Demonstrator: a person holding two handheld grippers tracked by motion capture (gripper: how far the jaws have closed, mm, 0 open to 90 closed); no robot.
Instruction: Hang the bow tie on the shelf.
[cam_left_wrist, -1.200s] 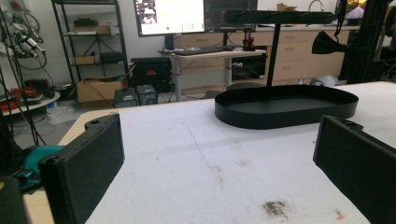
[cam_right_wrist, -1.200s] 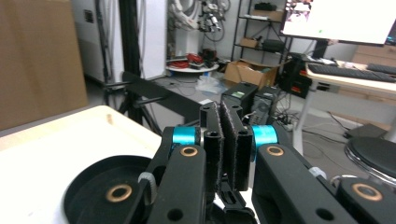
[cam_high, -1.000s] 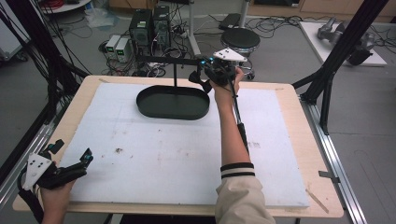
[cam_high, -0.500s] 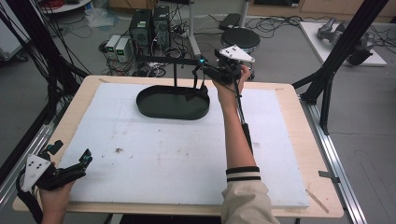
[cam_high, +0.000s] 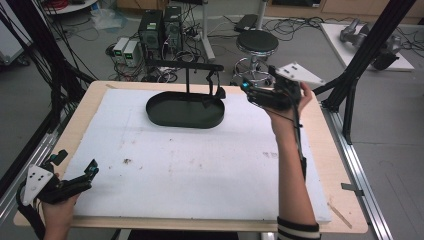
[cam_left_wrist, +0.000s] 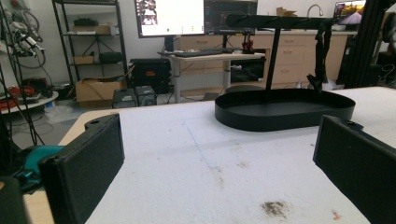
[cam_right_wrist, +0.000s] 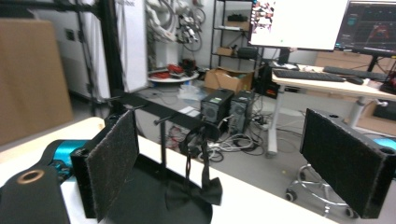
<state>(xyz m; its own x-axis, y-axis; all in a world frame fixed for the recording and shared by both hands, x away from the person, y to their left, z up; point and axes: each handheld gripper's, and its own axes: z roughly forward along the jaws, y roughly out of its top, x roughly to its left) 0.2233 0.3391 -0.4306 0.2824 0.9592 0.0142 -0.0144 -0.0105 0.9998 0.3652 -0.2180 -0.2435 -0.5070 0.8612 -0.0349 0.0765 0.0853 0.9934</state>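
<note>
Holding my right gripper in the upper right of the high view, I have its jaws spread wide with nothing between them, just right of the black stand. A small black bow tie hangs from the stand's crossbar over the oval black tray, which sits at upper centre on the white mat. My left gripper rests at the lower left edge of the mat, jaws likewise apart and empty.
</note>
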